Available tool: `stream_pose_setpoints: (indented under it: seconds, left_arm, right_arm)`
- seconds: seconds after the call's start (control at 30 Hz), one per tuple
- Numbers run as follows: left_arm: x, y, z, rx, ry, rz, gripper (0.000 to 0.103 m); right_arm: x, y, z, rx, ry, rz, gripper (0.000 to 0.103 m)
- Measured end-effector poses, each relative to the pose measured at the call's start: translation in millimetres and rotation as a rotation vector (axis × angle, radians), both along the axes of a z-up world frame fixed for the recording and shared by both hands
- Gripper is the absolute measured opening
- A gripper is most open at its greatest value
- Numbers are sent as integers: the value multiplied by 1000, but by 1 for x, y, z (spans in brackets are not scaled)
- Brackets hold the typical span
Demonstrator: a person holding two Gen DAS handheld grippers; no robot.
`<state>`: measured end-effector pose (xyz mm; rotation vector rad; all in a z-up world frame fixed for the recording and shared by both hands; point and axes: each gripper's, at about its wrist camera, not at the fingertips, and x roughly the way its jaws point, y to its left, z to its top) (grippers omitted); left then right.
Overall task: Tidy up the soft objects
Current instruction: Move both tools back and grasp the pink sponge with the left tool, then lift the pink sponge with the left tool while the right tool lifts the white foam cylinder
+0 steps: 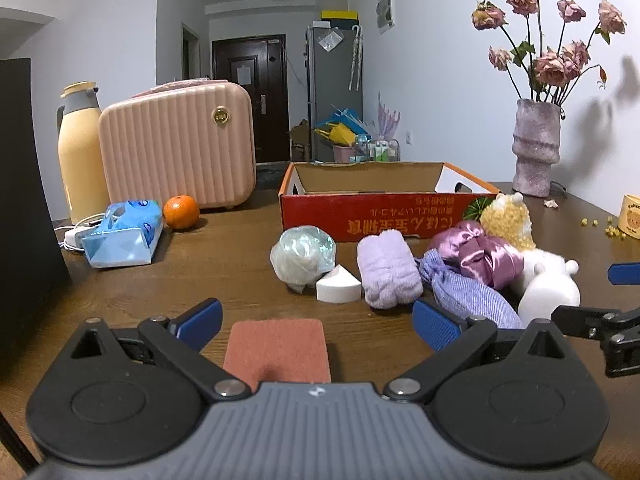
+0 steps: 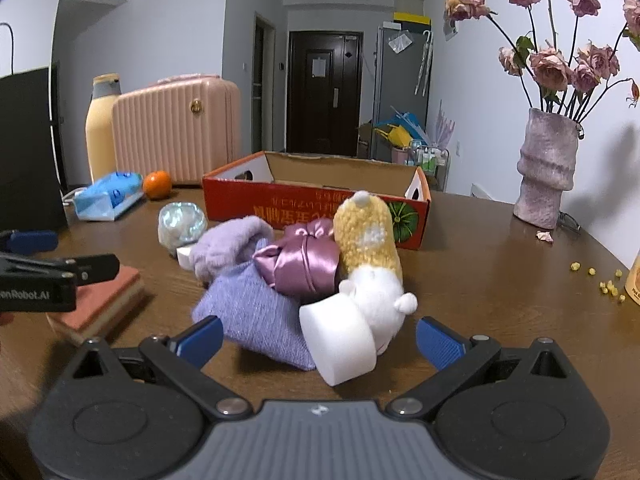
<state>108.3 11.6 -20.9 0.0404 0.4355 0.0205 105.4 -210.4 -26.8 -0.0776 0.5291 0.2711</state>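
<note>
My left gripper (image 1: 316, 322) is open, its blue pads on either side of a reddish scouring sponge (image 1: 277, 350) lying flat on the table. Beyond it lie a bagged pale bundle (image 1: 302, 256), a white wedge sponge (image 1: 338, 286), a lilac fluffy roll (image 1: 388, 272), a purple knit pouch (image 1: 468, 292), a pink satin scrunchie (image 1: 480, 252) and a yellow-and-white plush (image 1: 508, 220). My right gripper (image 2: 318, 340) is open around a white round sponge (image 2: 340, 344) and the knit pouch (image 2: 256, 316). An open red cardboard box (image 2: 320, 200) stands behind the pile.
A blue tissue pack (image 1: 124, 234), an orange (image 1: 181, 212), a pink case (image 1: 178, 144) and a yellow flask (image 1: 78, 152) stand at back left. A vase of dried roses (image 1: 536, 144) is at right, with scattered yellow bits (image 1: 604, 226). A dark panel (image 1: 24, 200) edges the left.
</note>
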Motion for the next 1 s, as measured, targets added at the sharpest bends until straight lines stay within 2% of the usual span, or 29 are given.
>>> stream_pose_setpoints:
  seconds: [0.3, 0.4, 0.47, 0.6, 0.67, 0.7, 0.73, 0.9, 1.0]
  left_arm:
    - [3, 1, -3, -14, 21, -3, 103]
    - [4, 1, -5, -18, 30, -3, 103]
    - [5, 2, -6, -19, 37, -2, 103]
    - [6, 1, -7, -18, 44, -2, 103]
    - [7, 1, -8, -17, 49, -3, 103]
    - [7, 1, -8, -16, 51, -3, 103]
    - [8, 1, -9, -15, 54, -3, 103]
    - [10, 0, -11, -12, 69, 2, 103]
    - [12, 0, -12, -12, 81, 8, 103]
  right_arm:
    - [14, 5, -8, -27, 17, -23, 102]
    - [18, 3, -12, -21, 33, -26, 91]
    - [21, 3, -16, -19, 43, -29, 77]
    - [25, 2, -22, 1, 57, -23, 66]
    - [26, 2, -25, 4, 60, -25, 49]
    - [26, 3, -27, -2, 61, -29, 45]
    - [27, 3, -28, -3, 66, -29, 34]
    - [25, 2, -29, 25, 64, -15, 29]
    - [19, -1, -25, 60, 25, -1, 28]
